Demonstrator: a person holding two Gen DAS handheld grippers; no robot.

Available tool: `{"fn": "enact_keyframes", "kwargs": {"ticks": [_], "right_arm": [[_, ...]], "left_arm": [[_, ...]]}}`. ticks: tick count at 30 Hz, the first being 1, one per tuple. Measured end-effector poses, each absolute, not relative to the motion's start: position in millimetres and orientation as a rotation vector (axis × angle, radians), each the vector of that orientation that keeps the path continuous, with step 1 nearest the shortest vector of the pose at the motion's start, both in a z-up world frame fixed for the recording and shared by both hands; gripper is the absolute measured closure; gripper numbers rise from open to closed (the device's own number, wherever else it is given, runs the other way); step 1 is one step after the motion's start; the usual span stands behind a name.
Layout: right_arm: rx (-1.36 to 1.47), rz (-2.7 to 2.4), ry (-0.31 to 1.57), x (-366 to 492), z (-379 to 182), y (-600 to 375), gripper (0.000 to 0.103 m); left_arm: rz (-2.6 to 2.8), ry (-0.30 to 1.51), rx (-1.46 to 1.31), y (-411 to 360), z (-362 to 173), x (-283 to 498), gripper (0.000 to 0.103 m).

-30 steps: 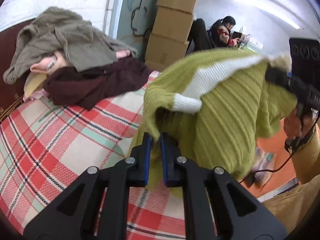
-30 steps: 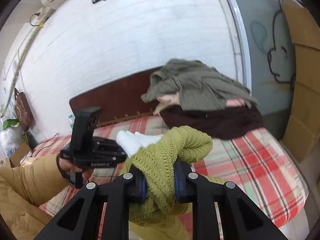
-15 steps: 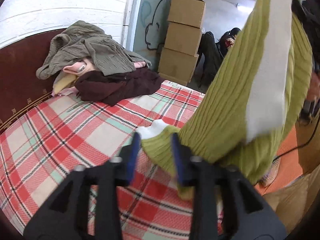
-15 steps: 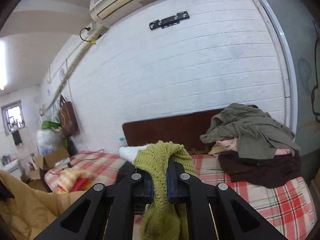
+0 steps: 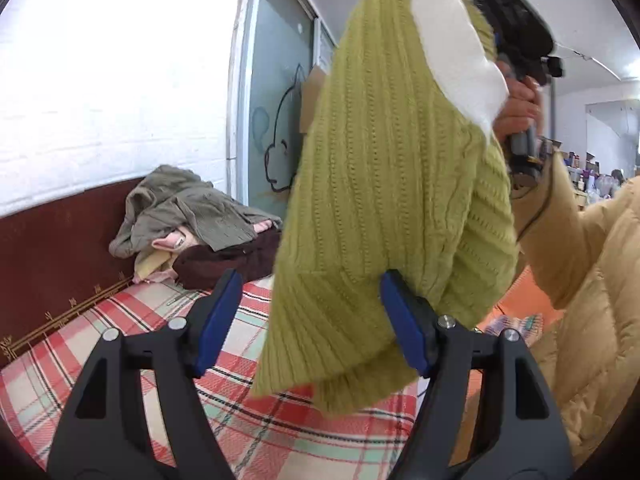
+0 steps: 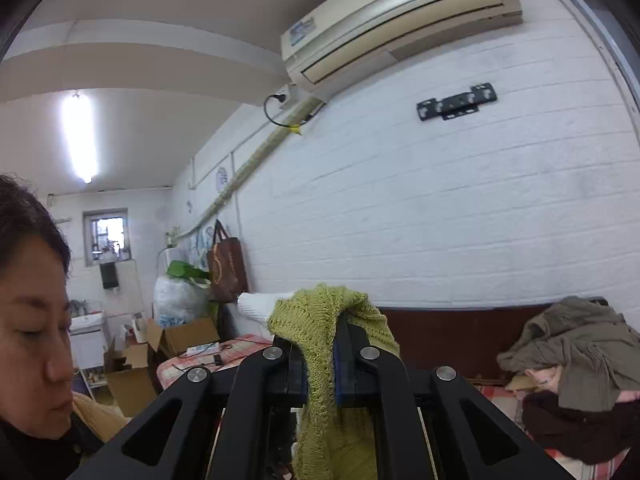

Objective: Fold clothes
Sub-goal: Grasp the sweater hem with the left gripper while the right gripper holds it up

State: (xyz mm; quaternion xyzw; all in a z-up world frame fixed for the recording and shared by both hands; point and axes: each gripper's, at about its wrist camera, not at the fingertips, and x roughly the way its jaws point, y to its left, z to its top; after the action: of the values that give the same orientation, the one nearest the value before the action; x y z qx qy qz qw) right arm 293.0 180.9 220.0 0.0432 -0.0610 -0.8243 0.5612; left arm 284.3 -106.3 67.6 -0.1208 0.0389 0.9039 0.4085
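Observation:
A green knit sweater [image 5: 384, 208] with a white panel hangs in the air above the plaid bed [image 5: 132, 344]. My right gripper [image 6: 320, 364] is shut on the sweater [image 6: 320, 344] near its top and holds it high; it also shows in the left wrist view [image 5: 508, 12], raised at the upper right. My left gripper [image 5: 312, 320] is open and holds nothing. Its blue pads [image 5: 218, 320] stand wide apart, either side of the sweater's lower part, and the cloth hangs between and behind them.
A pile of clothes [image 5: 192, 220], olive on top and maroon below, lies against the dark headboard [image 5: 52, 248]; it also shows in the right wrist view [image 6: 572, 372]. The person's tan jacket sleeve [image 5: 584, 260] is at the right. Cardboard boxes [image 6: 132, 376] stand by the bed's far side.
My left gripper has opened and let go of the sweater. My right gripper has lifted the sweater much higher, so it now hangs full length.

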Motion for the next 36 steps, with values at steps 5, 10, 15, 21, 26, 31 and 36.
{"fn": "enact_keyframes", "kwargs": {"ticks": [5,10,15,21,26,31,36], "right_arm": [[0.123,-1.822,-0.187,285.3,221.6,151.0,0.096],[0.222,-1.713,-0.190,272.5,202.6,103.8,0.096],[0.301,-1.649,-0.123,269.9,180.5,54.6,0.096],[0.362,-1.633,-0.134,255.4,157.0,33.8,0.096],[0.411,-1.661,-0.087,249.3,135.3,30.4,0.096],[0.454,-1.696,-0.089,217.5,114.3,32.5,0.096],[0.531,-1.739,-0.114,149.4,89.3,19.8,0.096]], "left_arm": [[2.260,0.101,-0.243,-160.0,75.3,341.1,0.019],[2.279,0.085,-0.310,-186.8,59.8,395.0,0.019],[2.431,0.142,-0.396,-176.7,35.7,412.9,0.019],[2.613,0.084,-0.619,-189.0,2.0,374.0,0.071],[2.681,-0.036,-0.619,-208.7,7.7,357.9,0.093],[2.669,-0.148,-0.588,-223.0,24.7,340.7,0.093],[2.719,-0.247,-0.689,-247.4,30.3,302.5,0.093]]}}
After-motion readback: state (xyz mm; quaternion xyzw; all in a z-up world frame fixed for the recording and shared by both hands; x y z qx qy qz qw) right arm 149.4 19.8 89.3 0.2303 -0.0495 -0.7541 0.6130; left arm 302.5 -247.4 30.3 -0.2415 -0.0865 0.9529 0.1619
